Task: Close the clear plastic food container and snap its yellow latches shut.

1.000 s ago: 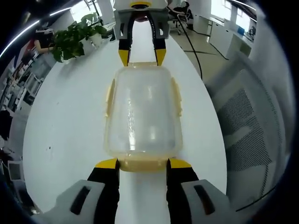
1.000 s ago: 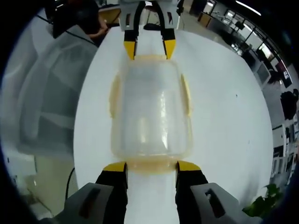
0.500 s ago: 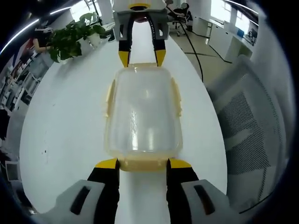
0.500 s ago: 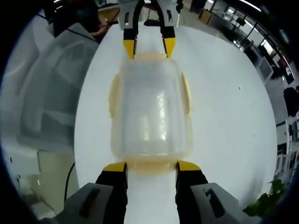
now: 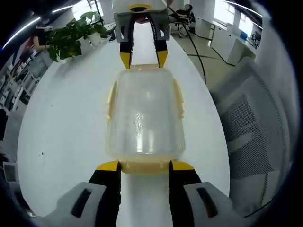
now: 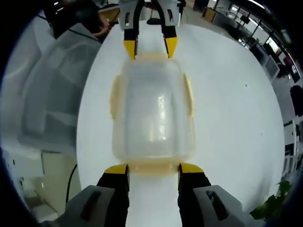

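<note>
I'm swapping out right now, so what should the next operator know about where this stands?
Left gripper: open, jaws flanking the latch at its end of the container.
Right gripper: open, jaws flanking the latch at the opposite end.
The grippers face each other along the container, which lies on the white table with its lid on.
Side latches appear folded down against the walls; whether they have clicked cannot be told.
Done: lid on.
Left: probably press both end latches down, then check all four.
</note>
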Demonstrator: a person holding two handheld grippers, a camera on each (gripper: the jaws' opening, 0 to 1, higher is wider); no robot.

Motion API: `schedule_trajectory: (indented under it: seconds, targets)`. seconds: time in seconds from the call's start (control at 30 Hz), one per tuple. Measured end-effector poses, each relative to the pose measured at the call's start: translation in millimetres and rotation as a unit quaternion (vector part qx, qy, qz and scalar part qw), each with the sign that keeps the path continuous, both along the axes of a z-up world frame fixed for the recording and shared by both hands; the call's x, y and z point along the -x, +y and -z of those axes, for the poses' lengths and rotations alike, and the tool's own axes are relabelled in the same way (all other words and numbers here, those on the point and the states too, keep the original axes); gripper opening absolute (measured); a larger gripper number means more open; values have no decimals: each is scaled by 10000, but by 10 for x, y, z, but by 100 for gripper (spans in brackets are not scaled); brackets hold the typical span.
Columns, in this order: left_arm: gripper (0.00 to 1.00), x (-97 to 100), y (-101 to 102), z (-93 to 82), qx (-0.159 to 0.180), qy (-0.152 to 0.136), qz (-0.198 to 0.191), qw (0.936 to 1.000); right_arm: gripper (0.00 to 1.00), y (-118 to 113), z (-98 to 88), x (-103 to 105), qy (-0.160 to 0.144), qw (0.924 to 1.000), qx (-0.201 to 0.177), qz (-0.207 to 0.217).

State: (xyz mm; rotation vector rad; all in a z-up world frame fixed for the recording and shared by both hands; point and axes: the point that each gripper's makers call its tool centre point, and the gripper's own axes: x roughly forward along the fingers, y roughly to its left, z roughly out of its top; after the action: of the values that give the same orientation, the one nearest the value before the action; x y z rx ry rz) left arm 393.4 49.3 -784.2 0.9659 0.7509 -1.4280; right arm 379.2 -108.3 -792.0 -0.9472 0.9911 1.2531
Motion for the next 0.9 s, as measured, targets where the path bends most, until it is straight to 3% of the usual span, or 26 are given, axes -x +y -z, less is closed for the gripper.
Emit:
schedule_trajectory:
  seconds: [0.9]
  targets:
    - [38,2,-26,104,34,112,-19,9999,38,-30,97,3,109,9999,55,4]
